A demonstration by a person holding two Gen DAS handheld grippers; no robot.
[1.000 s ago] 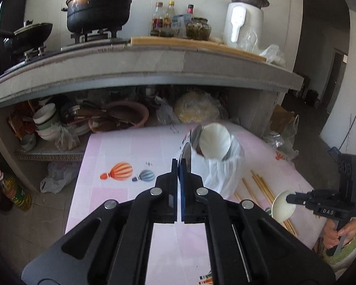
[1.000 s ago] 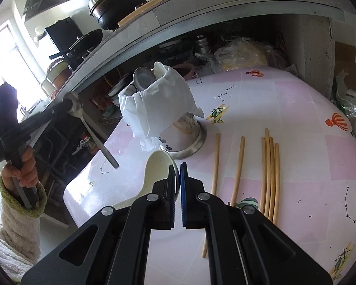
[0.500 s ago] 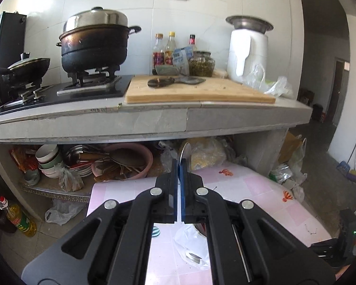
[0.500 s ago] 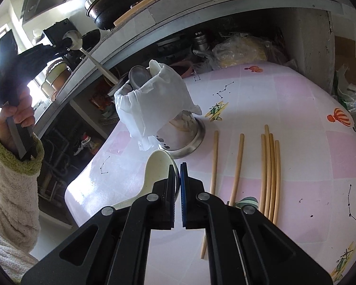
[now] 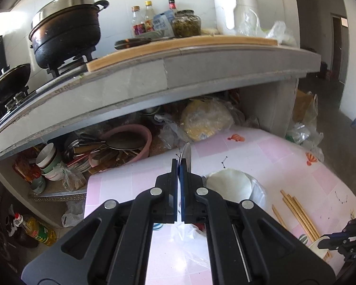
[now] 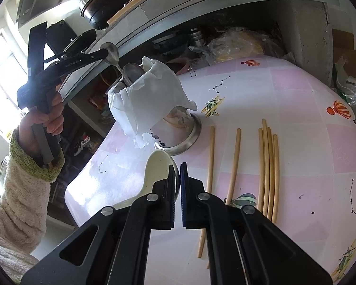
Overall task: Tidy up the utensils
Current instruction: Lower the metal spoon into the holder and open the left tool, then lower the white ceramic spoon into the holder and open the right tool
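While left gripper (image 5: pixel 179 166) clamps metal spoon (image 6: pixel 114 58), handle hidden in cloth-lined holder (image 6: pixel 152 104), right gripper (image 6: pixel 177 168) pinches white spoon (image 6: pixel 157 168).

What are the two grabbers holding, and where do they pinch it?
The left gripper pinches a shiny metal spoon by its bowl, handle pointing into the cloth-lined holder. The right gripper pinches a white ceramic spoon at its bowl's edge.

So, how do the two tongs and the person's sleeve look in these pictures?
Both tongs, left and right, are matte black plastic with round silver screws on the arms and flat pads, one of them blue. The left one carries small pale lettering on its side. The fluffy cream sleeve ends in a green cuff.
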